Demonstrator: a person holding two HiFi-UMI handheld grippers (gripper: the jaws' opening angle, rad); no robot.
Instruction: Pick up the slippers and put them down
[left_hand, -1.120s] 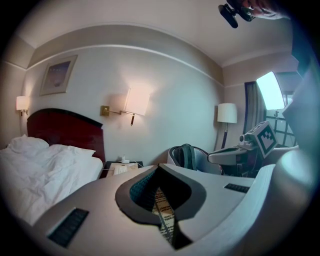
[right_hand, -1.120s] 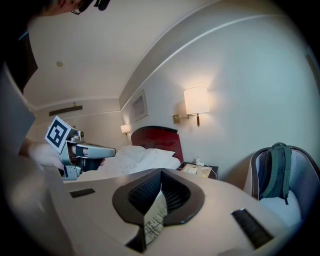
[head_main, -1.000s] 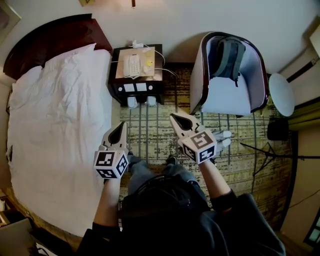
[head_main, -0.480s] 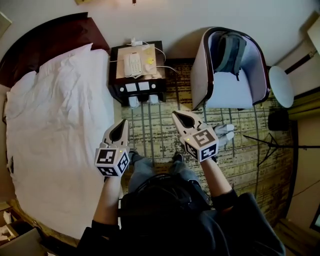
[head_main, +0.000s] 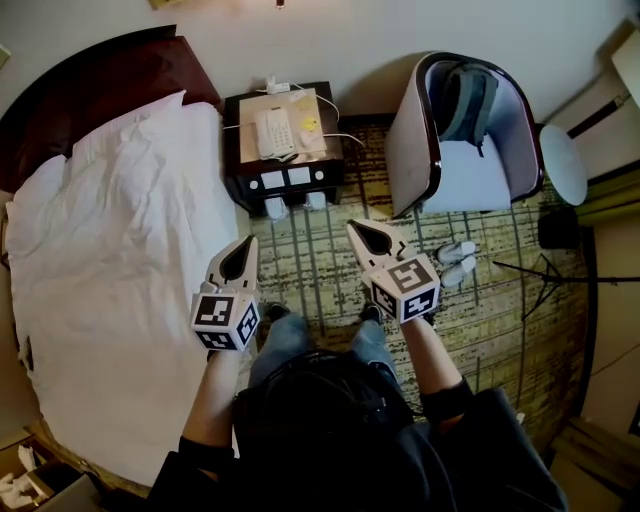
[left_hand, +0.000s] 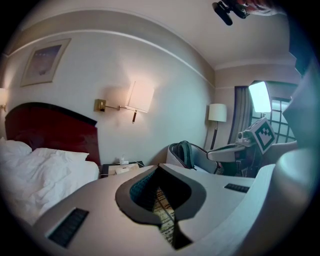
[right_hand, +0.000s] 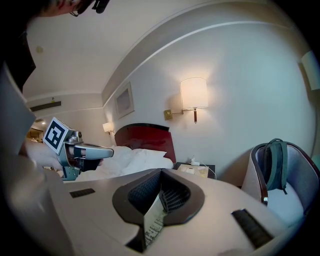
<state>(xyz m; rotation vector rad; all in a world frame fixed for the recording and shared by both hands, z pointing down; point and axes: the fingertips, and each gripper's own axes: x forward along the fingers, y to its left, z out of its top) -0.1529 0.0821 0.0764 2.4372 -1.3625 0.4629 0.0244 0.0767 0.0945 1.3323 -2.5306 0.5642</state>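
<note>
A pair of white slippers (head_main: 456, 263) lies on the patterned carpet (head_main: 310, 260) in front of the armchair (head_main: 466, 140). My right gripper (head_main: 354, 229) is held above the carpet to the left of the slippers, apart from them. Its jaws are shut with nothing between them (right_hand: 160, 171). My left gripper (head_main: 243, 245) hovers beside the bed's edge, also shut and empty (left_hand: 159, 166). Each gripper view shows the other gripper off to the side: the right gripper (left_hand: 235, 149) and the left gripper (right_hand: 85, 150). The slippers are not in either gripper view.
A white-covered bed (head_main: 110, 280) fills the left. A dark nightstand (head_main: 285, 150) with a phone stands against the wall, with two pale objects (head_main: 292, 204) at its foot. A backpack (head_main: 468, 100) sits in the armchair. A round table (head_main: 563, 165) and a stand (head_main: 540, 272) are at right.
Both grippers have moved across the room with the person, still shut and empty. In the head view the nightstand, chair and slippers have slid slightly to the right.
</note>
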